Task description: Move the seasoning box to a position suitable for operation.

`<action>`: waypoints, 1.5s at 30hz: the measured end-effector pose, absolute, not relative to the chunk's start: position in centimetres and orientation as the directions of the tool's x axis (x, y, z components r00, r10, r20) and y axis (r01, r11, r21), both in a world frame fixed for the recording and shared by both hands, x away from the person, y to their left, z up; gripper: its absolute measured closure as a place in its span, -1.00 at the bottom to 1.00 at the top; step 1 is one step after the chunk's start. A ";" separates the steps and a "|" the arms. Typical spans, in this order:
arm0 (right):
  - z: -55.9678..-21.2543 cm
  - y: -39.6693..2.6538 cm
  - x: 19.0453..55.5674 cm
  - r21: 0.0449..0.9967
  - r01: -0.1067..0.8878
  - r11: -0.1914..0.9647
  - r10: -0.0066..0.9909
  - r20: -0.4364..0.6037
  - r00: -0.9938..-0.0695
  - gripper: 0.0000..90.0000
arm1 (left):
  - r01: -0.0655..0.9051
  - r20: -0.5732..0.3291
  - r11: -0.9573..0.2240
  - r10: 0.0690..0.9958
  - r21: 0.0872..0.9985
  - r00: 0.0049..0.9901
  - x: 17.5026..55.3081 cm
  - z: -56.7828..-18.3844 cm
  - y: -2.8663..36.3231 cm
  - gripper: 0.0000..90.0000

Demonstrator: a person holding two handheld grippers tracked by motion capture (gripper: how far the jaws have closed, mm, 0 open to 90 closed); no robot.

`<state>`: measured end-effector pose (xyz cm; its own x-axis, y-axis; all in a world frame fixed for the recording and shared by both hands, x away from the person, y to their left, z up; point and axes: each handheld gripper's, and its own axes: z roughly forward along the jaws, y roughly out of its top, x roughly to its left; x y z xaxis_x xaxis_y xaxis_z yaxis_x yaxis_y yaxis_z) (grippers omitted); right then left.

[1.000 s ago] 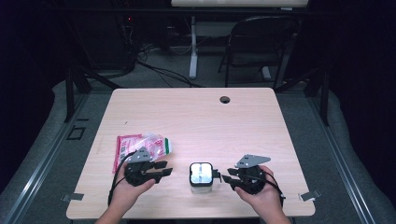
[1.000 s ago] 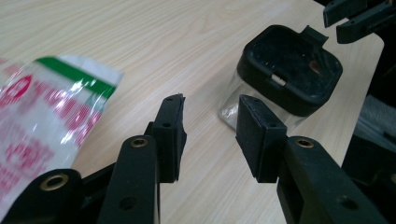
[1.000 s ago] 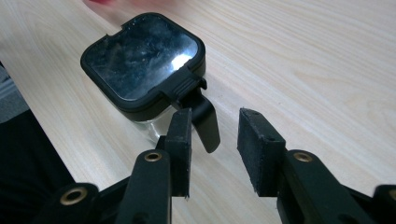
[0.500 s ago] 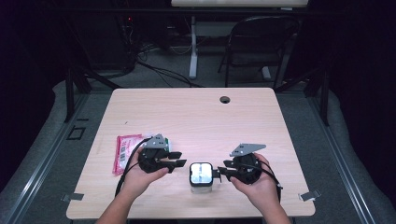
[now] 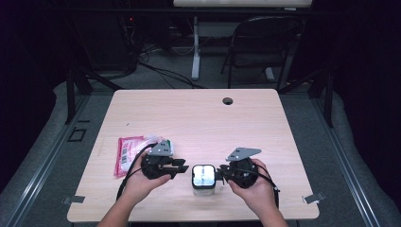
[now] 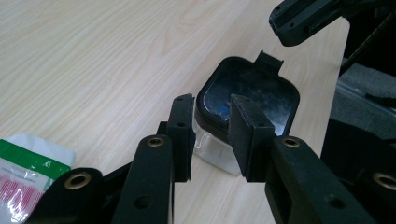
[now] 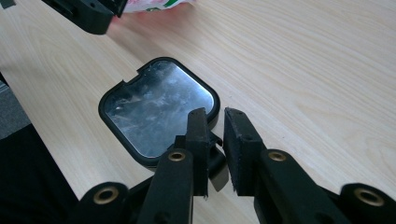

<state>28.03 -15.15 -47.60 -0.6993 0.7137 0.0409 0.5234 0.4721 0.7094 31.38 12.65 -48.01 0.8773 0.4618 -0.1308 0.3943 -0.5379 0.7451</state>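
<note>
A small clear container (image 5: 204, 178) with a black-rimmed lid stands on the wooden table (image 5: 198, 123) near its front edge, between the two hand-held grippers. In the right gripper view the lid's glossy top (image 7: 159, 109) catches the light, with a small notch at one edge of the rim.

The left gripper (image 5: 182, 165) sits just left of the container. Its jaws have just been closing, and in the left gripper view they straddle the near corner of the container (image 6: 243, 112) (one jaw beside the clear wall, the other over the lid's rim); whether the pads actually press on it I cannot tell.

The right gripper (image 5: 219, 172) comes in from the container's right side. Its jaws have also just been closing, and in the right gripper view a small black tab (image 7: 215, 161) on the lid's edge lies in the narrow gap between them; a firm pinch cannot be confirmed.

A red-and-white packet (image 5: 127, 153) with a green strip lies on the table behind the left hand (image 5: 144, 182), well apart from the container
</note>
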 end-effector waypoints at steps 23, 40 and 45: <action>-49.1 -15.0 28.0 0.704 0.547 0.454 0.719 0.072 -0.691 0.83 | 0.380 -0.123 -0.581 0.432 0.720 0.894 30.6 -50.1 11.9 0.72; -49.3 -15.3 28.1 0.716 0.561 0.415 0.726 0.112 -0.679 0.86 | 0.373 -0.146 -0.647 0.378 0.665 0.914 30.3 -51.3 11.1 1.00; -49.3 -15.2 28.1 0.715 0.566 0.410 0.729 0.116 -0.674 0.86 | 0.380 -0.144 -0.640 0.389 0.668 0.910 30.2 -51.2 11.2 1.00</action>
